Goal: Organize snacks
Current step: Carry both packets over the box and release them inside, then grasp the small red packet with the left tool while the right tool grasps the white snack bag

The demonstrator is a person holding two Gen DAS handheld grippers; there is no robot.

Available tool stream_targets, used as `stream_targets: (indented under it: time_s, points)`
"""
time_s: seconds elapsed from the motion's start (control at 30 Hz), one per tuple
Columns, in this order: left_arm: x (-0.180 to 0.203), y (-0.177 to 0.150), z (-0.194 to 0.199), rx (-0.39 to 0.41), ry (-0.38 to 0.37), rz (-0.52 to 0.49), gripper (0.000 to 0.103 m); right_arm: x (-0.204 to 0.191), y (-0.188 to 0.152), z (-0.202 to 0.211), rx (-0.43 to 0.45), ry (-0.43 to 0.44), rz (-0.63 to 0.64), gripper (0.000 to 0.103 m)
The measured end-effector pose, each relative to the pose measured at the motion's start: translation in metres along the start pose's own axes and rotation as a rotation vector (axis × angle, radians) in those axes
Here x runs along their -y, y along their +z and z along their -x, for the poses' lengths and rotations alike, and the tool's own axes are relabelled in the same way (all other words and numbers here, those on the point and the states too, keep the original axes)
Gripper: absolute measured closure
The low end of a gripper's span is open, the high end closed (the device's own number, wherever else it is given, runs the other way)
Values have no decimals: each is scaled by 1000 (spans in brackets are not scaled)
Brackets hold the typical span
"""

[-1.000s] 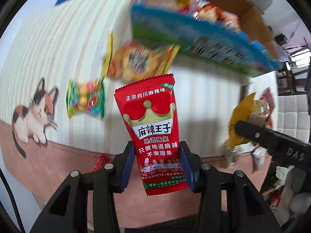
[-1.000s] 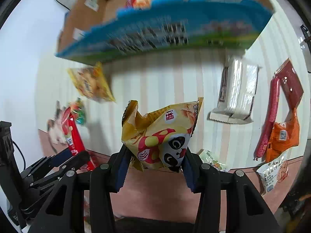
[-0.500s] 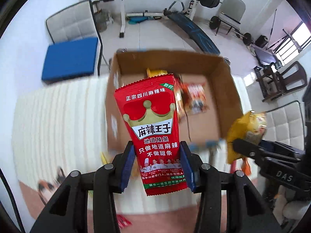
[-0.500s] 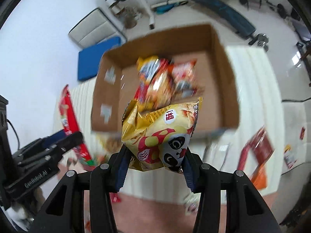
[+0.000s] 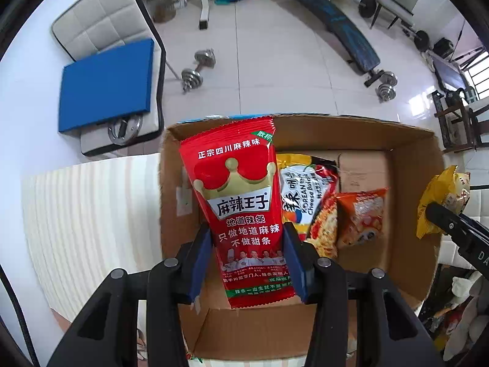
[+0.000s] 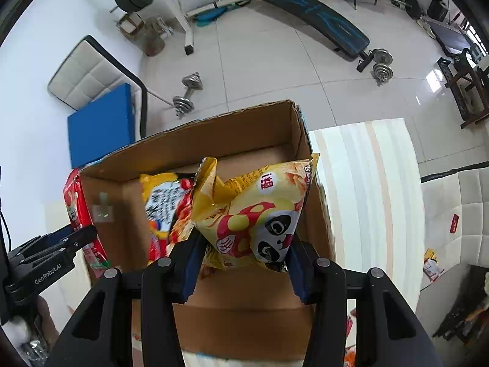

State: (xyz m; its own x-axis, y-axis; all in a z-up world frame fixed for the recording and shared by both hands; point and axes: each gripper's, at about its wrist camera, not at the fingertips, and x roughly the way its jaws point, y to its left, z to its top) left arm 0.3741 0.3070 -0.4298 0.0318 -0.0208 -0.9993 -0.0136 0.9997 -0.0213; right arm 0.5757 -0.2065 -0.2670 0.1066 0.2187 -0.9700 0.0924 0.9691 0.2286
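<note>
A red spicy-strip packet [image 5: 244, 211] is held upright between the blue pads of the left hand-held gripper [image 5: 248, 267], over the left part of an open cardboard box [image 5: 406, 211]. Only in the left wrist view are the box's contents clearly shown: a Korean cheese noodle packet [image 5: 302, 189] and an orange snack bag [image 5: 360, 217] lying side by side on the box floor. In the right wrist view a yellow panda-print chip bag [image 6: 256, 211] is clamped by the right hand-held gripper [image 6: 243, 270] above the right part of the box, and the noodle packet is half covered by it. Each hand-held gripper is seen at the edge of the other's view, cut off by the frame. The box is set on a tabletop [image 5: 91, 214] covered in a cream striped cloth. Beyond it, a pale tiled floor [image 5: 275, 61] is seen with a dumbbell [image 5: 197, 68], a dark weight bench [image 6: 311, 9] and a padded chair carrying a blue mat [image 5: 105, 84]. A few small packets at the right edge of the right wrist view are too small to be identified.
</note>
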Motion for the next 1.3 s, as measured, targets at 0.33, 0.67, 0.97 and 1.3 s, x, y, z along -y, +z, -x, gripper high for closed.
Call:
stream_targets:
  time_s: [0.33,0.67,0.97,1.3]
  points:
    - [0,22,-24,-41,-8,36,41,-4,15,-18,-15,-35,17,20]
    - [8,3,20,72,-49,6,14,-21,-13,17,38,-13,78,8]
    - [9,-77,74,243,-43,5,14,-29,-107,50,53,32,159,8]
    - [-15,-247,25,122,7,62,14,16,-256,17,-93,89,68,8]
